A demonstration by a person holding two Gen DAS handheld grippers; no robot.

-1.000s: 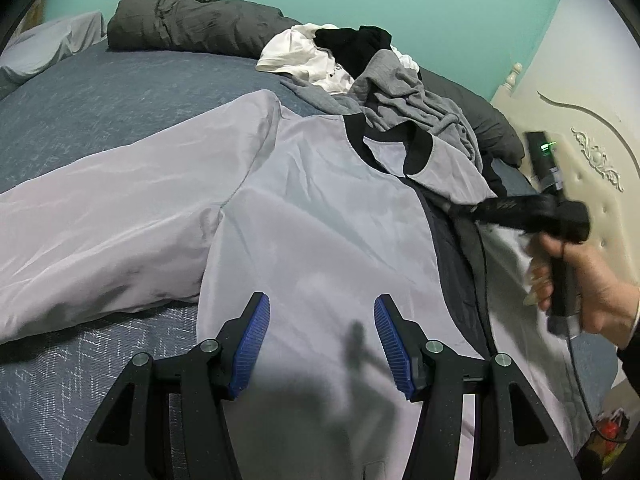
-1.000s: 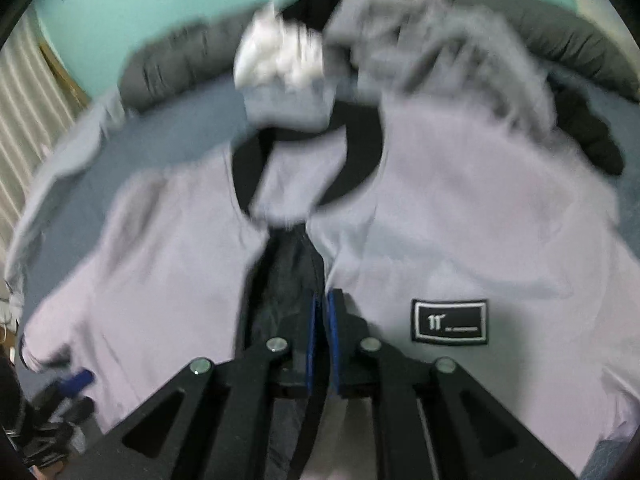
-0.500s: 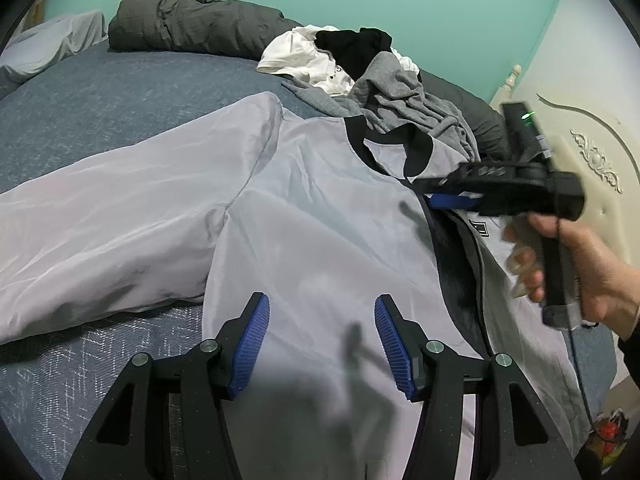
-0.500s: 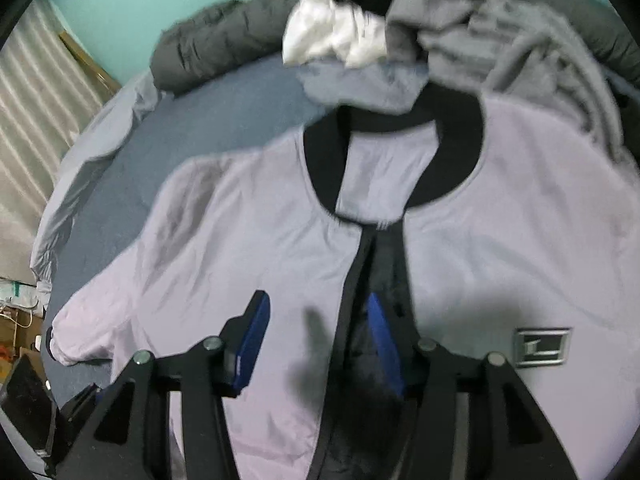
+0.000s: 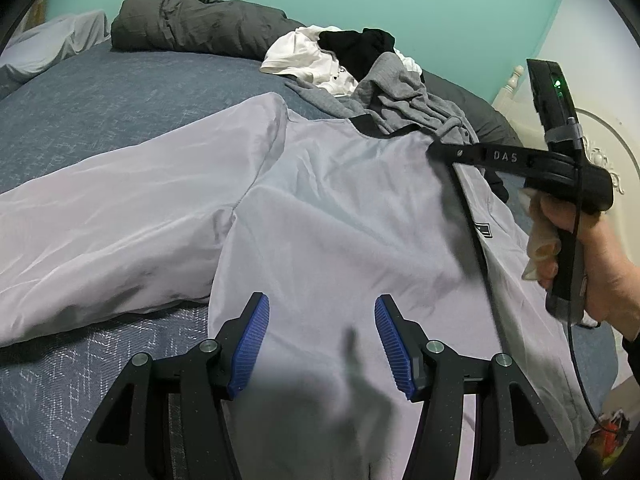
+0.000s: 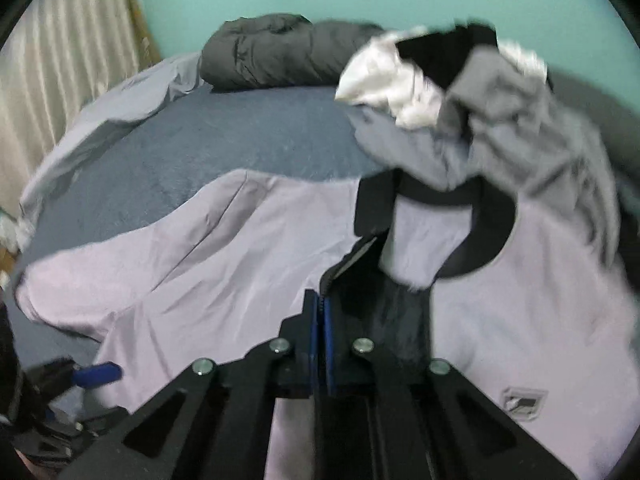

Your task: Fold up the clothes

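Right wrist view shows our right hand-held gripper [image 6: 319,320] pinched shut on the zipper edge of the pale lilac nylon jacket [image 6: 240,264] spread on the blue-grey bed [image 6: 240,136]. Our left hand-held gripper [image 5: 322,344] hovers half open, holding nothing, over the jacket's front. We should draw that edge gently across to close the front flat, avoiding bunching.

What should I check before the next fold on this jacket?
1. Right hand-held gripper has a grip: ok, shut on the zip edge.
2. Left hand-held gripper free: ok, open above the jacket, nothing between its pads.
3. Front closed: not ok, dark lining shows below the collar.
4. Sleeve laid out: ok, spread on the bed.
5. Collar clear: not ok, a grey garment lies over it.
6. Hem straight: cannot tell, hidden behind the grippers.
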